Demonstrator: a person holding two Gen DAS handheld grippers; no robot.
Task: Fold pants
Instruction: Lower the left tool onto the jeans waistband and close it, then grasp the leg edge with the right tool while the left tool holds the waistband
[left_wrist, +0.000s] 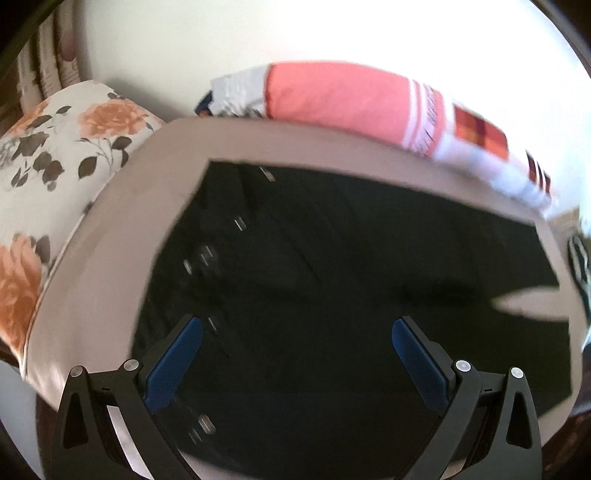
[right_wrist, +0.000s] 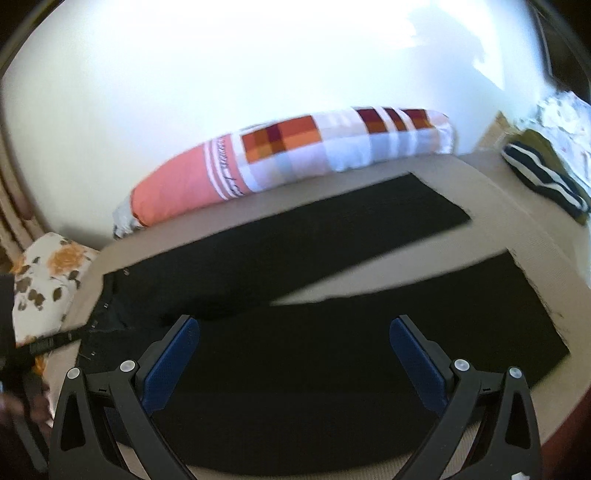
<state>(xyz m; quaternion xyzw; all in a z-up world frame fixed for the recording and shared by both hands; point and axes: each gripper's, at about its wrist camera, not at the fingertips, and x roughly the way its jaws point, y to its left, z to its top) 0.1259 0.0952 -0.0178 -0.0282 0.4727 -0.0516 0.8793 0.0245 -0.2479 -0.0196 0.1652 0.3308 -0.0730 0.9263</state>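
I am at the very start of the fold, as I judge it: the black pants lie flat and spread on the beige bed, legs parted in a V, the waist toward the floral pillow and the hems toward the striped cloth. Nothing is folded yet. My left gripper hangs over the waist end, its blue pads wide apart and holding nothing. My right gripper hangs over the near leg, also spread wide and empty. Both point forward and down at the cloth. Next I think I should pinch one leg at waist and hem and lay it over the other, keeping the edges matched. The long patchwork bolster lies behind, clear of the pants
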